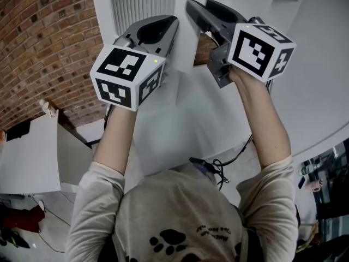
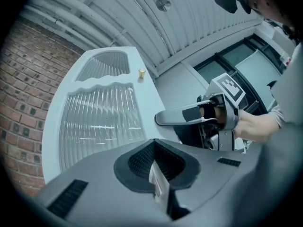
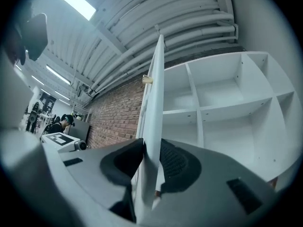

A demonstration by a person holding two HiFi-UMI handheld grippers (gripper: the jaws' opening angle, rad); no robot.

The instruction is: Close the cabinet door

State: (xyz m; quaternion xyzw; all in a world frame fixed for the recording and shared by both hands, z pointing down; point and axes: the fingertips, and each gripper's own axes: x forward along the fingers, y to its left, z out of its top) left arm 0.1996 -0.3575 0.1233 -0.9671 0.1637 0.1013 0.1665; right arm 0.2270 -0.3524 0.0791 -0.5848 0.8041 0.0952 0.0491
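Observation:
The white cabinet door (image 1: 163,119) has a ribbed glass panel (image 2: 99,122) and a small gold knob (image 2: 141,73). It stands open, edge-on in the right gripper view (image 3: 156,103), beside the empty white cabinet shelves (image 3: 222,108). My right gripper (image 1: 199,10) (image 3: 151,164) straddles the door's free edge, and its pads do not clearly press on it. My left gripper (image 1: 163,23) (image 2: 158,174) is raised against the door's face below the glass. Its jaws stand close together with a narrow white strip between them that I cannot identify. The right gripper (image 2: 161,118) also shows in the left gripper view.
A brick wall (image 1: 43,48) runs to the left of the cabinet. A white table (image 1: 30,157) stands low at the left, and cables (image 1: 223,168) lie on the floor by the person's head. Another person (image 3: 64,122) stands far back in the room.

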